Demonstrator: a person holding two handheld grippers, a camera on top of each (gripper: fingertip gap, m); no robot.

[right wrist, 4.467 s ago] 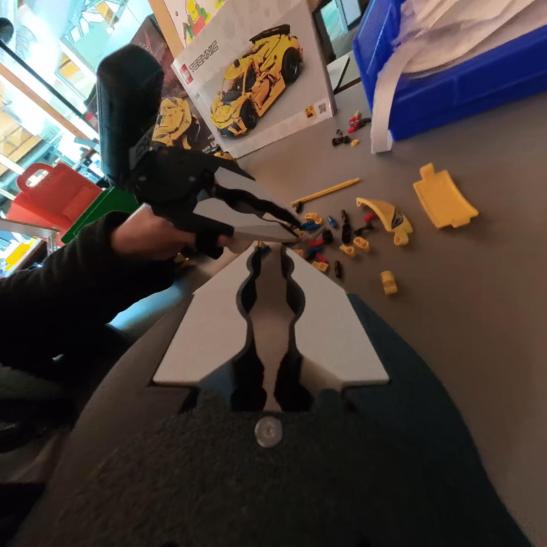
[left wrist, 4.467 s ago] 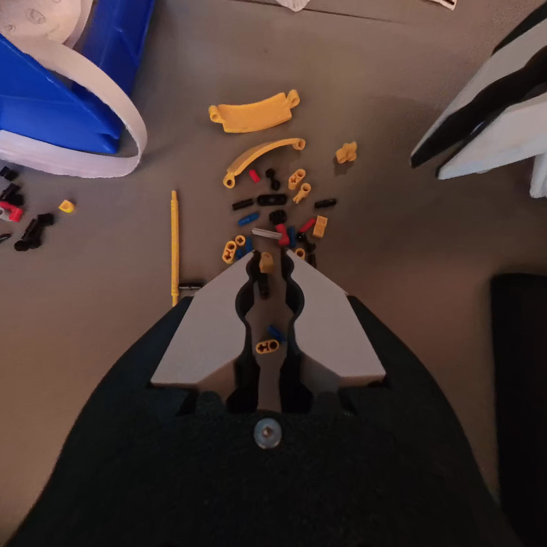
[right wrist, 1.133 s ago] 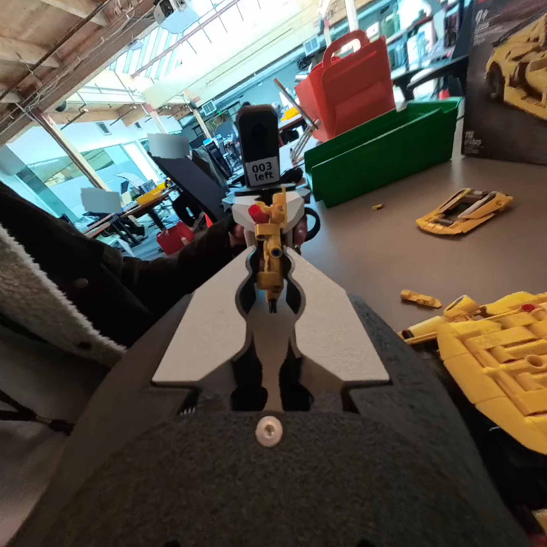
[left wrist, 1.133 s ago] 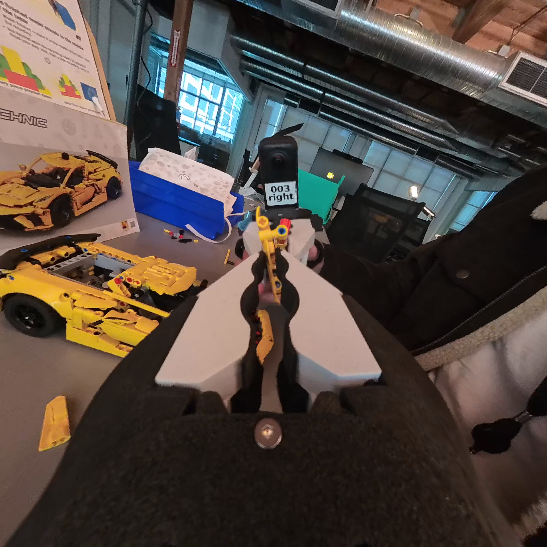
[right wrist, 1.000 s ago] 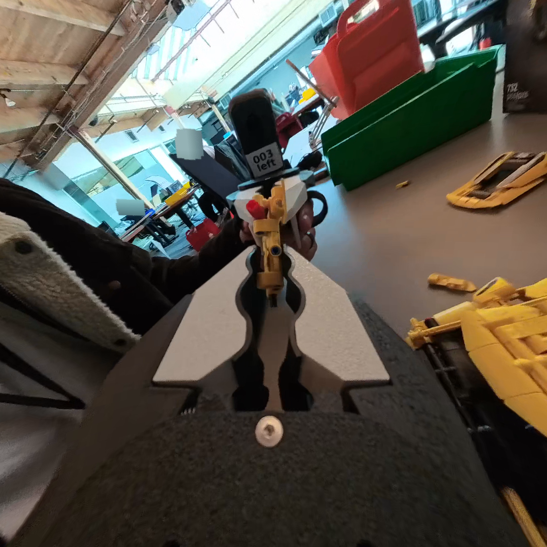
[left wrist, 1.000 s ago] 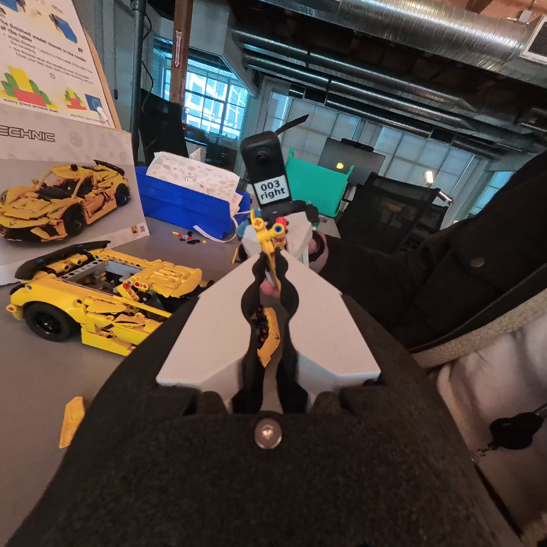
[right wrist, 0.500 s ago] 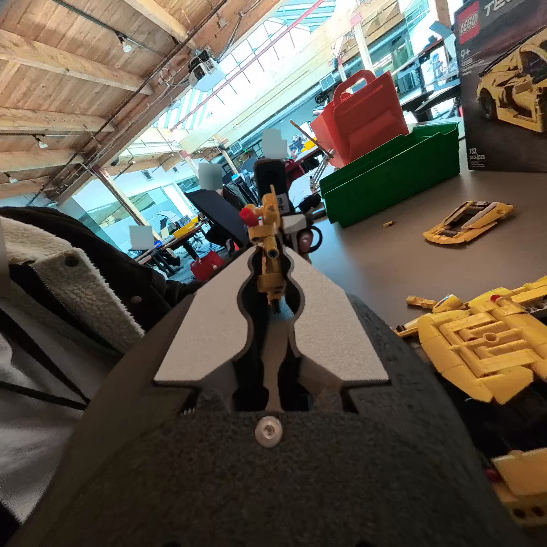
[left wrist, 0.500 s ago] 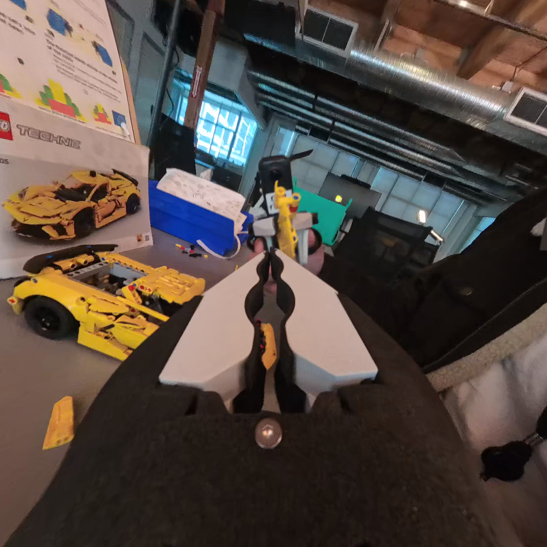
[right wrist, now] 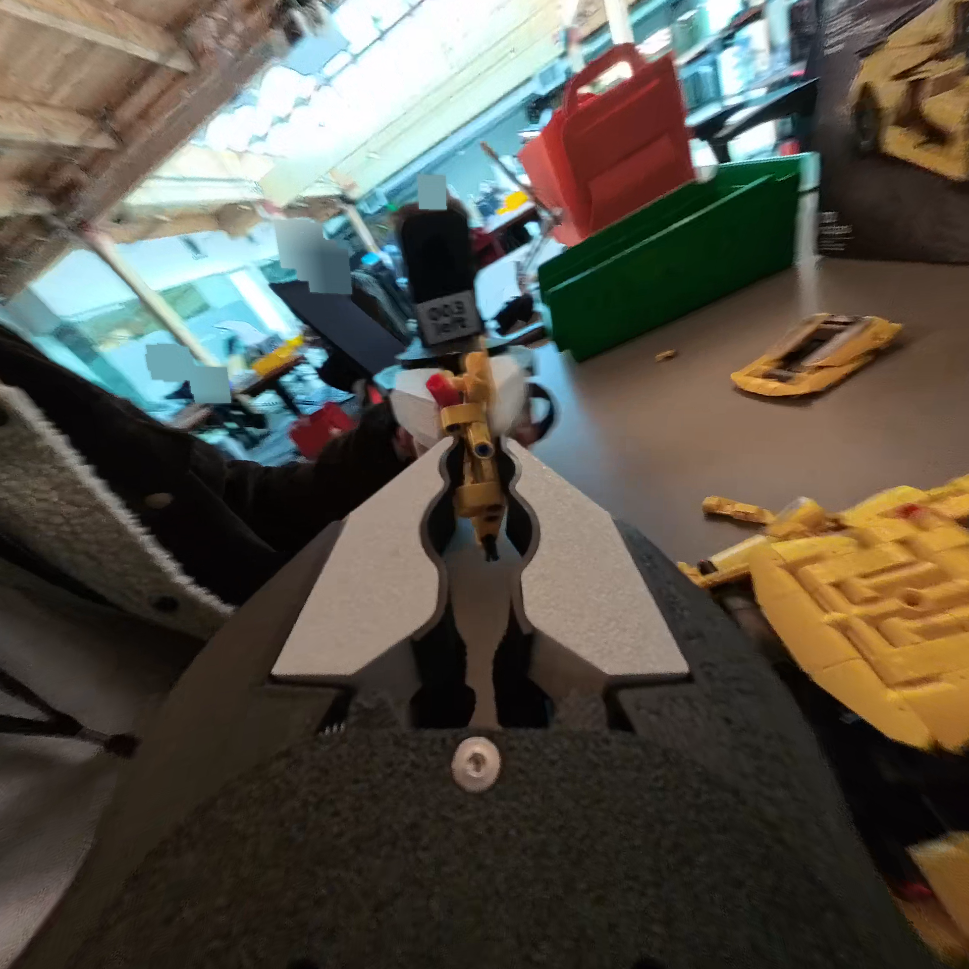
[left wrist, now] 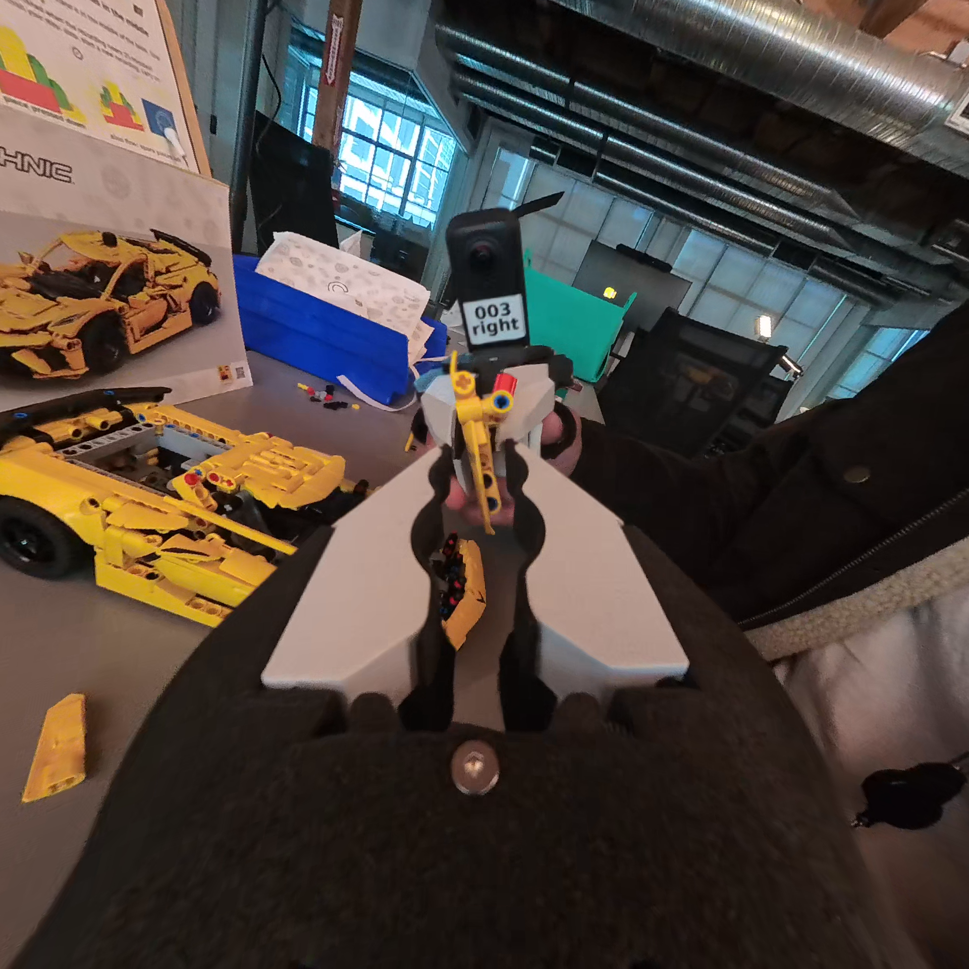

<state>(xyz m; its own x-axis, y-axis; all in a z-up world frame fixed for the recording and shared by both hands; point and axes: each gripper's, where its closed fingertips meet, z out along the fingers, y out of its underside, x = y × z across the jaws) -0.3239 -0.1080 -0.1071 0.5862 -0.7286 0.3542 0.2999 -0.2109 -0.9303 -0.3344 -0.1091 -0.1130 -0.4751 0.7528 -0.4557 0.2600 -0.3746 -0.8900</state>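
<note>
- The left gripper (left wrist: 480, 456) is raised off the table (left wrist: 52, 629), jaws narrow. The lower end of a slim yellow assembly (left wrist: 474, 419) sits between its tips. I cannot tell if they pinch it or only flank it.
- The right gripper (right wrist: 477, 445) faces it tip to tip and is closed on the assembly, whose black pin end lies just inside its jaws. A red pin sticks out near the top.
- To my eye, so thin a piece caught between two opposed grippers would twist easily, so both want to be kept in line and the squeeze kept light.
- Below and to the left, a loose yellow panel (left wrist: 55, 744) lies on the table near a half-built yellow car (left wrist: 210, 498).
- Farther back stand the box (left wrist: 120, 314) and a blue bin (left wrist: 314, 335). A green bin (right wrist: 671, 267) is at the other side.
</note>
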